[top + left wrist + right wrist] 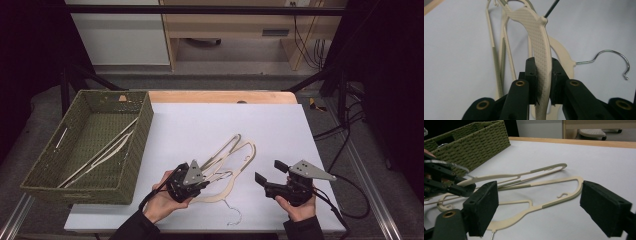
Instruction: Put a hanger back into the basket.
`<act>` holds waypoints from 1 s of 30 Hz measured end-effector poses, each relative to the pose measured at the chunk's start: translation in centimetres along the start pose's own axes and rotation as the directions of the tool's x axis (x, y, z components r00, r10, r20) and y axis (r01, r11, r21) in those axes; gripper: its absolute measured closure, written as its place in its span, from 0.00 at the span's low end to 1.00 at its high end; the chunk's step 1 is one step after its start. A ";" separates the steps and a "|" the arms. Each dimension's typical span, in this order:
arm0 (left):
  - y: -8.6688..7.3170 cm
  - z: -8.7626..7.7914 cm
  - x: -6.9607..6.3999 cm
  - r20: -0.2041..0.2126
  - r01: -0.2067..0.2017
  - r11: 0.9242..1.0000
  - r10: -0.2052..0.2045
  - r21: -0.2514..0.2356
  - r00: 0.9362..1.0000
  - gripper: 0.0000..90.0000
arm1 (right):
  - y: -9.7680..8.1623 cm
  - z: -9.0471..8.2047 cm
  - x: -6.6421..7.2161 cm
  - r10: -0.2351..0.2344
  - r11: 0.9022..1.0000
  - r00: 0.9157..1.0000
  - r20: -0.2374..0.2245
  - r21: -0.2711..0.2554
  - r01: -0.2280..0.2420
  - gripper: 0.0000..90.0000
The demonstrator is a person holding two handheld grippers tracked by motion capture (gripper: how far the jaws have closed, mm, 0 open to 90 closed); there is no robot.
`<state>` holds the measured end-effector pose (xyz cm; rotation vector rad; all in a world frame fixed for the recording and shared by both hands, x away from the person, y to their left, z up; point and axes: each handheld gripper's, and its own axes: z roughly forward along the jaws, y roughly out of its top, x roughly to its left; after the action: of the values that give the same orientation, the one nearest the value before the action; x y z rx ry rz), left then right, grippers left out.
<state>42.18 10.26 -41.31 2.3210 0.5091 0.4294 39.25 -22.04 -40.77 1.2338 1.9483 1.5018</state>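
**Cream hanger clamped on the left, right jaws standing wide**

The left hand-held gripper [204,186] is seen closed on the broad textured shoulder of a cream hanger [539,37], held over the near middle of the white table [280,125]. The right hand-held gripper [267,172] is held wide apart with nothing between its pads, just beside the pile on its right.

Two more cream hangers [235,150] are spread on the table beneath and beyond the held one, their arms crossing it, so the pile is tangled. A wire hook [235,215] lies near the front edge. A green woven basket [145,120] stands at the left of the table, with hangers laid inside [107,150].

The white sheet rests on a wooden top; behind it are a grey floor, pale cabinets and trailing cables.

The ribbed grip strips on the hanger arms are shown in the right gripper view, and the pressing of the pads on the plastic in the left gripper view; the basket's contents are shown from above.
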 end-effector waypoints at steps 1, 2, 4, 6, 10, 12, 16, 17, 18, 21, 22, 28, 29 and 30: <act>0.0 -0.1 0.1 -0.008 0.012 1.000 -0.012 -0.009 1.000 0.89 | -0.1 0.0 -0.2 0.006 1.000 1.000 -0.007 0.001 -0.006 0.13; 0.0 -0.4 0.3 -0.022 0.021 1.000 -0.021 -0.011 1.000 0.90 | -0.3 0.1 -0.4 0.018 1.000 1.000 -0.021 0.020 -0.018 0.09; -0.1 -0.5 0.5 -0.039 0.026 1.000 -0.026 -0.014 0.999 0.90 | -0.5 0.3 -0.4 0.009 0.999 1.000 -0.029 0.036 -0.008 0.10; -0.1 -0.6 0.6 -0.047 0.025 1.000 -0.026 -0.012 0.999 0.91 | -0.6 0.4 -0.3 0.001 0.999 1.000 -0.030 0.041 0.000 0.10; -0.2 -1.0 1.0 -0.078 0.037 0.999 -0.038 -0.018 0.996 0.92 | -0.9 0.6 -0.6 -0.027 0.998 0.999 -0.018 0.056 0.028 0.08; -0.4 -1.4 1.5 -0.098 0.062 0.998 -0.065 -0.033 0.993 0.93 | -1.0 0.6 -0.8 -0.022 0.998 1.000 -0.011 0.055 0.022 0.08; -0.6 -1.8 2.1 -0.123 0.082 0.996 -0.087 -0.043 0.989 0.95 | -1.2 0.5 -1.2 -0.011 0.998 1.000 0.000 0.059 0.011 0.08; -0.7 -1.9 2.3 -0.132 0.088 0.995 -0.093 -0.045 0.987 0.95 | -1.3 0.5 -1.3 -0.016 0.998 1.000 0.008 0.062 0.016 0.08; -0.8 -2.0 2.6 -0.139 0.094 0.994 -0.100 -0.050 0.985 0.95 | -1.4 0.5 -1.4 -0.014 0.998 1.000 0.010 0.066 0.013 0.07; -1.0 -2.3 3.1 -0.141 0.113 0.992 -0.121 -0.059 0.983 0.95 | -1.4 0.5 -1.6 -0.011 0.998 1.000 0.016 0.064 0.010 0.07; -1.1 -2.3 3.3 -0.140 0.118 0.991 -0.125 -0.062 0.982 0.95 | -1.4 0.5 -1.6 -0.011 0.998 1.000 0.016 0.064 0.010 0.07; -1.1 -3.2 3.5 -0.138 0.130 0.987 -0.143 -0.098 0.980 0.95 | -1.5 0.3 -1.7 -0.020 0.997 1.000 0.016 0.069 0.019 0.07; -1.1 -3.5 3.6 -0.138 0.129 0.987 -0.142 -0.101 0.980 0.95 | -1.5 0.3 -1.7 -0.021 0.997 1.000 0.018 0.068 0.020 0.07; -1.0 -3.8 3.5 -0.134 0.138 0.983 -0.153 -0.119 0.979 0.95 | -1.4 0.2 -1.7 -0.020 0.998 1.000 0.023 0.067 0.018 0.07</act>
<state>43.35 14.80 -38.87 2.1410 0.7027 0.5414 39.78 -23.35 -42.51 1.2513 2.0045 1.4175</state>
